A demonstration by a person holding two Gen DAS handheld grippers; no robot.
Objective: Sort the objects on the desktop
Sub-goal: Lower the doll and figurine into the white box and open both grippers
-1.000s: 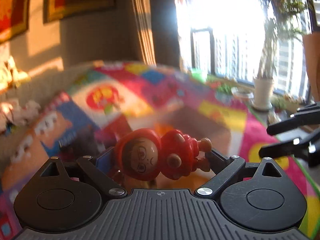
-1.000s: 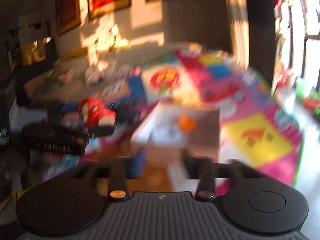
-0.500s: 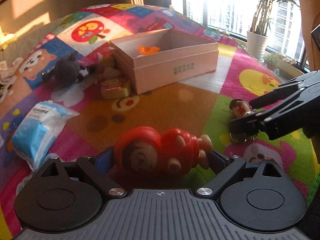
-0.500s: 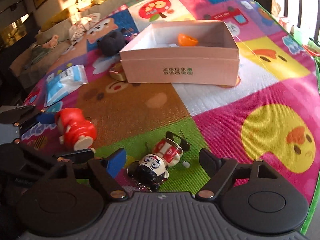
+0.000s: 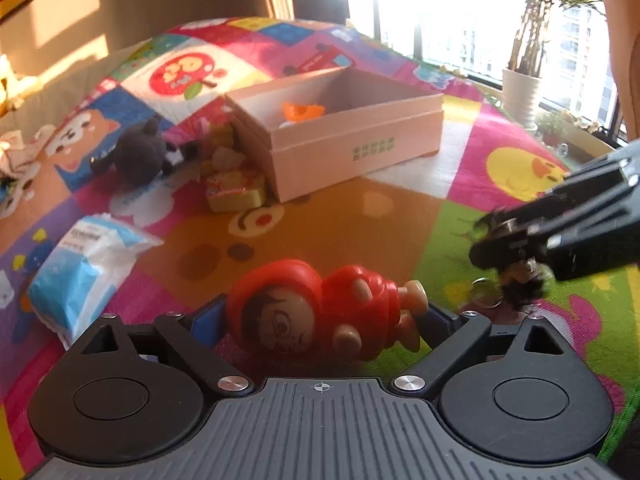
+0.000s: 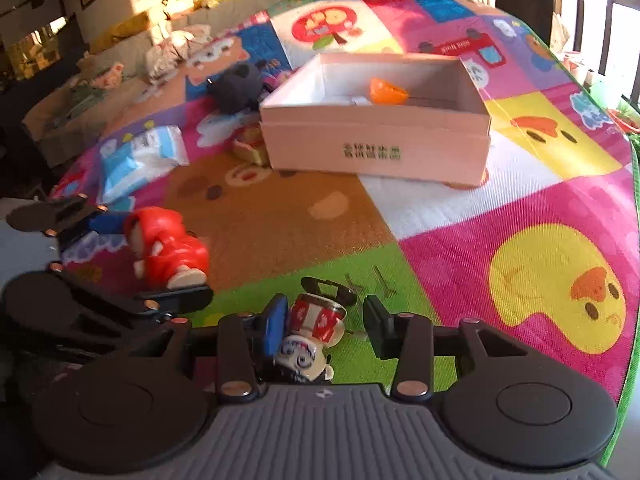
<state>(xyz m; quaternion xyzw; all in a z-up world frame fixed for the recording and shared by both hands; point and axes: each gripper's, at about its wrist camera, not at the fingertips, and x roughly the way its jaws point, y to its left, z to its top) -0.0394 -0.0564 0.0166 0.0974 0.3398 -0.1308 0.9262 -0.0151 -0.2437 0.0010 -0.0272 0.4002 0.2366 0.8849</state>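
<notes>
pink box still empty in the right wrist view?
No, an orange toy already lies inside the pink box, near its back wall.

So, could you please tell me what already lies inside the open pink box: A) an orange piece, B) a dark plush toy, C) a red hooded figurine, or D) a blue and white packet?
A: an orange piece lies inside the pink box.

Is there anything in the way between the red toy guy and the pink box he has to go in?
Nothing visible blocks it. The red figure sits in the left gripper, and only bare mat lies between it and the open box. The yellow snack pack lies off to the left of the box's corner, beside that path.
</notes>
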